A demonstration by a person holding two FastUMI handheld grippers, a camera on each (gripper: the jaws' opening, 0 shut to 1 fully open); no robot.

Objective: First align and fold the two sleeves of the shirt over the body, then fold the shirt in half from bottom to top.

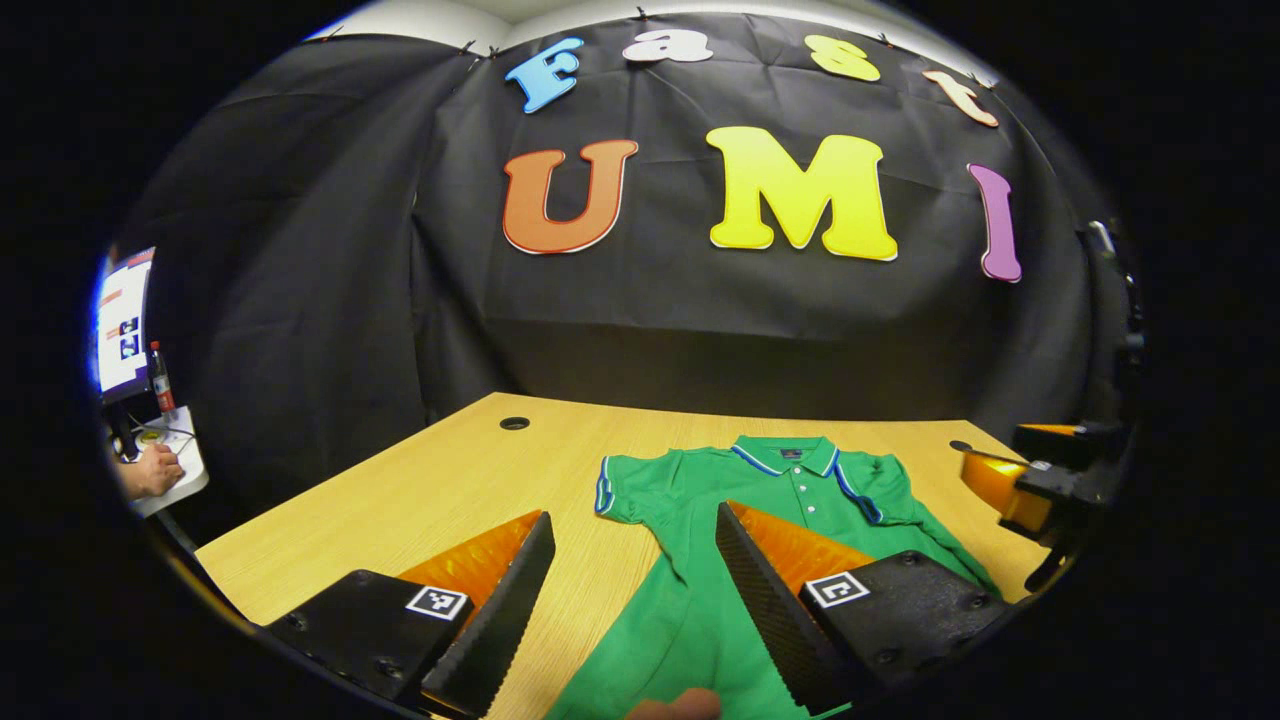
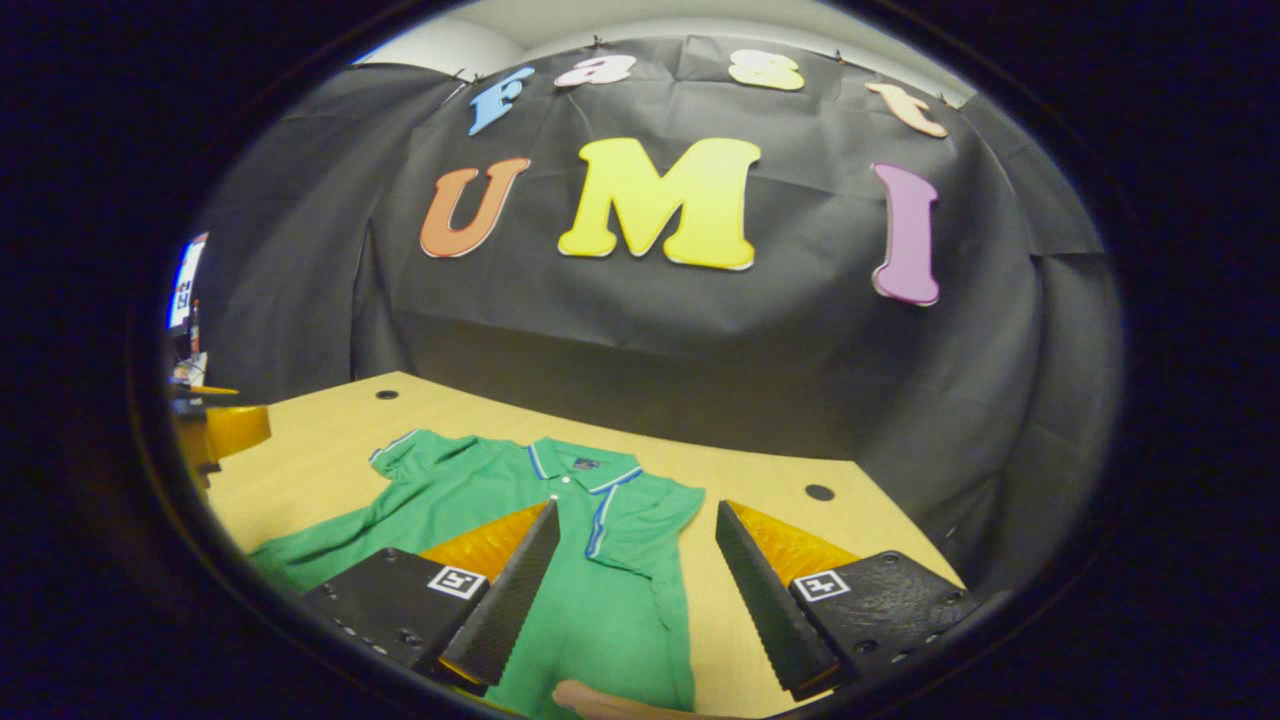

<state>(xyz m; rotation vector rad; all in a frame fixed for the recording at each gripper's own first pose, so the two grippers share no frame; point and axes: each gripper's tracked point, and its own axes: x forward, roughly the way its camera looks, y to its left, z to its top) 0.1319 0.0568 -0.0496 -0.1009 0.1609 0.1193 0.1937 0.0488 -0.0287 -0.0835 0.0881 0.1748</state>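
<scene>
A green polo shirt (image 1: 770, 500) lies flat and face up on the wooden desk (image 1: 420, 500), collar toward the far edge by the black cloth wall and hem toward the near edge. Both short sleeves, each edged with a blue and white stripe, are spread out to the sides, so no fold looks made yet.

The left gripper (image 1: 635, 590) hovers above the near part of the desk, over the shirt's left side. Its jaws stand wide apart and hold nothing. The right gripper (image 2: 635, 590) hangs over the shirt's right side near the right sleeve (image 2: 650, 515), jaws likewise wide apart and empty. In the left gripper view the right gripper also appears at the right edge of the desk (image 1: 1030, 480).

The shirt looks like a light, soft knit: it should drape and wrinkle rather than keep any shape, and a single pinch will probably drag the cloth across the smooth wood. The sleeve cuffs look the best places to take hold, since the striped band is a firmer double layer. The left sleeve (image 1: 625, 490) suits the left gripper, the right sleeve the other. For the later half fold, the two hem corners near the desk's near edge seem the natural grip points, lifted together so the body does not skew.
</scene>
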